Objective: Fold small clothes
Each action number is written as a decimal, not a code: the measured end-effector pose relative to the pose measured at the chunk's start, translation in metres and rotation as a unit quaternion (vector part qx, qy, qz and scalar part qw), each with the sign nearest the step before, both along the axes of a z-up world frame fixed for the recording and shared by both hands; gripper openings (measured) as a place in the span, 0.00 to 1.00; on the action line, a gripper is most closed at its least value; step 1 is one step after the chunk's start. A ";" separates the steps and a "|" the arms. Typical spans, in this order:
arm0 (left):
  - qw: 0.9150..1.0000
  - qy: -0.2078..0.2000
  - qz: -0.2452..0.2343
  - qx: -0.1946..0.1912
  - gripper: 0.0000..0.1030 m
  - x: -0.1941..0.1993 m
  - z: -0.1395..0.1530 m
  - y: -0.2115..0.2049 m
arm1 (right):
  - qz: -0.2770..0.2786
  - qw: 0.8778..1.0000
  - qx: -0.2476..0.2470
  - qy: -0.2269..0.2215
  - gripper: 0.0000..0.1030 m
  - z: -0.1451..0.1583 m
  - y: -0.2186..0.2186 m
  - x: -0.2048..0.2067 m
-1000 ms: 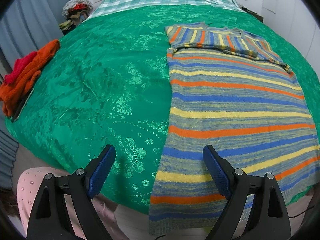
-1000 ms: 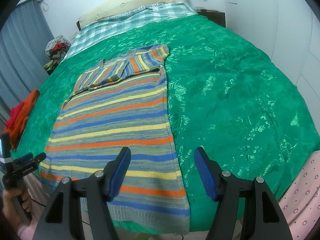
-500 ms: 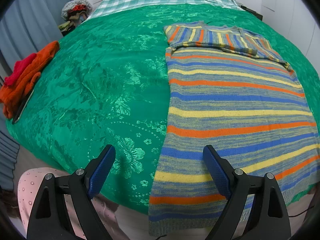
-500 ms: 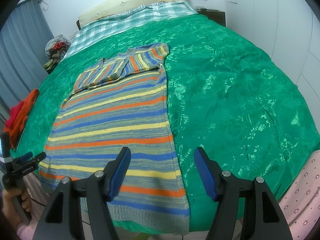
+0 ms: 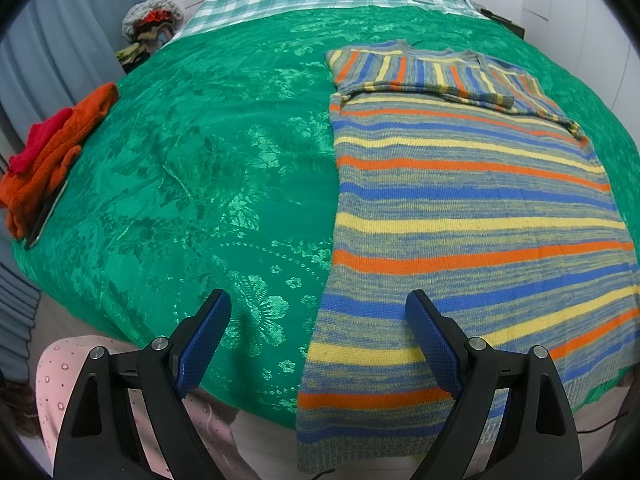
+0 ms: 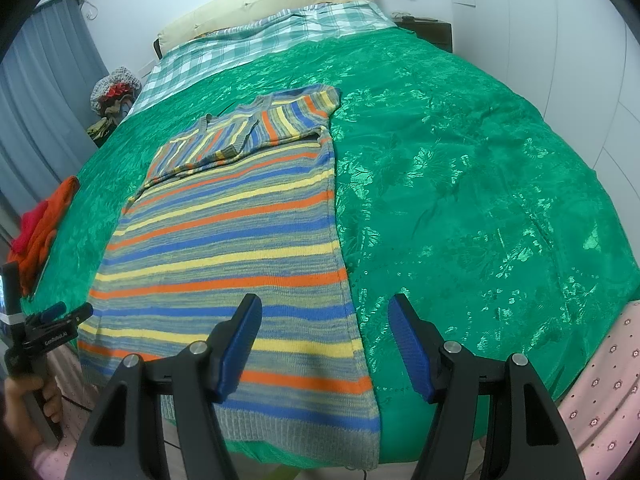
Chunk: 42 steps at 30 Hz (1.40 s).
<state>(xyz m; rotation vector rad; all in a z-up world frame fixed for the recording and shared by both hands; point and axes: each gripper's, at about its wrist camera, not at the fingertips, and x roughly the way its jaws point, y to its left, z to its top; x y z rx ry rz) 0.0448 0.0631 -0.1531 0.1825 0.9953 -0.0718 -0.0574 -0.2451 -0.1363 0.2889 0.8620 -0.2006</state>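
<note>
Bedroom w/ a big bed under a green floral cover, plaid sheet & pillow at top of frame, grey curtains at left. Striped knit sweater lies flat on the cover, filling right half of the left-wrist view and centre-left of the right-wrist view; hem hangs over the bed's near edge at bottom, both sleeves already folded across the chest near the collar. Orange/red clothes piled at left edge, well apart.

Left tongs spread wide, nothing btwn the pads, hovering above the hem's left corner. Right tongs also released, empty, above the hem's right corner.

Step, as I read it: sleeves done, body fold not yet begun. Next move prob. calls for each set of tongs to drop onto its hem corner, pinch the knit, then lift & carry the hem up toward the collar, keeping both sides even so stripes line up.
</note>
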 end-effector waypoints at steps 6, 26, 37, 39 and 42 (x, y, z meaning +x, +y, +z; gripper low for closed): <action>1.000 0.001 -0.001 0.001 0.88 0.000 -0.001 0.000 | 0.000 1.000 0.000 0.000 0.63 0.000 0.000 0.000; 1.000 0.002 -0.002 0.002 0.88 0.000 -0.002 -0.001 | -0.001 1.000 -0.001 0.000 0.63 0.000 0.000 0.000; 1.000 0.005 0.000 -0.009 0.88 0.000 0.000 0.002 | -0.011 0.999 -0.036 0.003 0.63 0.002 0.002 0.001; 1.000 0.007 0.000 -0.010 0.88 0.000 -0.001 0.002 | -0.024 0.998 -0.065 0.005 0.63 0.004 0.005 -0.001; 1.000 0.007 -0.002 -0.008 0.88 -0.001 -0.001 0.000 | -0.040 0.994 -0.097 0.009 0.66 0.007 0.006 -0.003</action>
